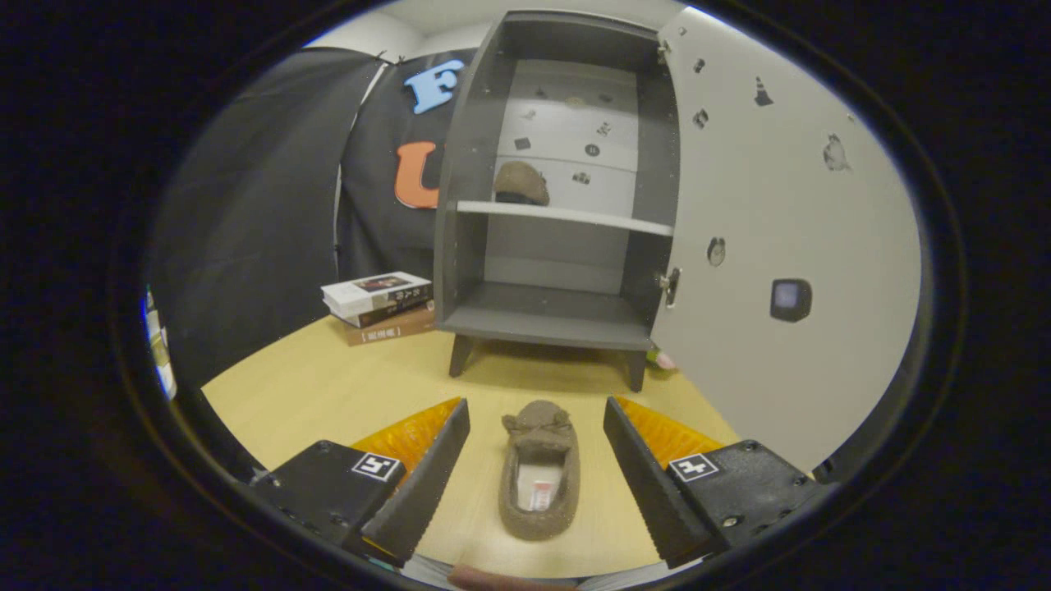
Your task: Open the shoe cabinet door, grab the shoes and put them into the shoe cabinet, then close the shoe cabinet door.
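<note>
A brown fuzzy slipper [539, 472] lies on the wooden table [328, 394], toe pointing toward the cabinet. It sits between my two fingers with a gap on each side. My gripper [537, 419] is open, and neither finger touches the slipper. Beyond it stands the grey shoe cabinet [554, 320] with its door [780, 246] swung wide open to the right. A second brown slipper [520, 182] rests on the cabinet's middle shelf [566, 215]. The bottom compartment holds nothing.
A stack of books [379, 305] lies on the table left of the cabinet. A small pink and green thing [662, 359] peeks out by the cabinet's right leg, behind the door. Black cloth hangs behind and to the left.
</note>
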